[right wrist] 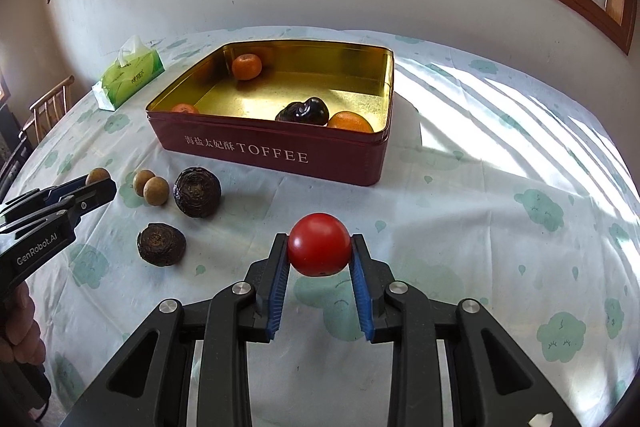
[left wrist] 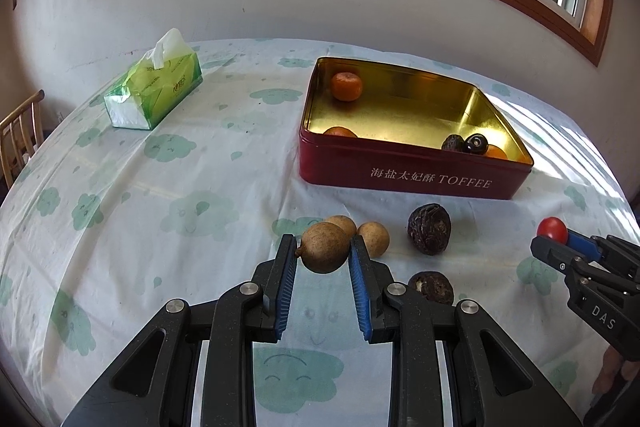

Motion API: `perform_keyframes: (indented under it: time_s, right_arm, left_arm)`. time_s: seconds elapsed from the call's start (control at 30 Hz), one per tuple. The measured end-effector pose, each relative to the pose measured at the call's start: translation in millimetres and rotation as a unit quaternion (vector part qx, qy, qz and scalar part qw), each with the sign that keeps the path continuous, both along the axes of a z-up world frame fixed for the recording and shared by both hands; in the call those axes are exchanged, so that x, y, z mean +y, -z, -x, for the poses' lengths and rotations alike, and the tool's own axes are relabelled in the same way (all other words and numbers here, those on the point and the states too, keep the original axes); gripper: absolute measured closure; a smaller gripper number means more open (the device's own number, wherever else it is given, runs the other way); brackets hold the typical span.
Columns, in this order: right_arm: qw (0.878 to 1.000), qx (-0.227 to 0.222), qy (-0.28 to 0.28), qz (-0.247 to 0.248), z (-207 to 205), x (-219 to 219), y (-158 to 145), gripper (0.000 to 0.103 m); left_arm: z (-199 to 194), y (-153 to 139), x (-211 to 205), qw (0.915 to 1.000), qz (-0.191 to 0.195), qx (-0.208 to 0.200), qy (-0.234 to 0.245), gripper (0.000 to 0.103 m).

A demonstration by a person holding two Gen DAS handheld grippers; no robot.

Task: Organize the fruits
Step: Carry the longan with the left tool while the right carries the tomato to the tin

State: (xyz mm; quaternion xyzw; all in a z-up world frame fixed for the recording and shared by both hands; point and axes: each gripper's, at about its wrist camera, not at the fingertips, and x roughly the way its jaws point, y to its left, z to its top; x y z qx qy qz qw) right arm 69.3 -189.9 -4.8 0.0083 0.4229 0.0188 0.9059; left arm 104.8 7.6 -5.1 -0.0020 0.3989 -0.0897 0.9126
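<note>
The red toffee tin (right wrist: 276, 155) stands open on the worktop (right wrist: 480, 227), gold inside. It holds a tangerine (right wrist: 247, 66) in the far corner at 11 o'clock, a second tangerine (right wrist: 184, 108) against the near wall at 9 o'clock, and a third tangerine (right wrist: 350, 121) at 4 o'clock touching a dark wrinkled fruit (right wrist: 303, 111) just beside it.

The right gripper (right wrist: 319, 247) has its jaws pinching a red tomato (right wrist: 319, 245), held above the cloth near the tin's front. The left gripper (left wrist: 324, 247) has its jaws pinching a brown longan (left wrist: 324, 247).

On the worktop at 7 o'clock from the tin lie two more longans (right wrist: 151, 183), touching each other, then a dark passion fruit (right wrist: 197, 191) and another passion fruit (right wrist: 161, 244) nearer the camera. A green tissue pack (left wrist: 154, 93) sits well apart at 10 o'clock.
</note>
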Motion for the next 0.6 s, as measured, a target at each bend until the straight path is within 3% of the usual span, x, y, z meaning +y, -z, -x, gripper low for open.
perform_keyframes:
  time_s: [0.33, 0.6]
  right_arm:
    - [1.0, -0.022, -0.004, -0.002, -27, -3, -22, 0.076]
    - [1.0, -0.019, -0.012, 0.006, -61, -1, -23, 0.076]
  left_arm:
    - [-26, -25, -14, 0.9995, -0.001, -0.027, 0.018, 0.075]
    - [-56, -35, -33, 0.9986, -0.017, -0.034, 0.038, 0.075]
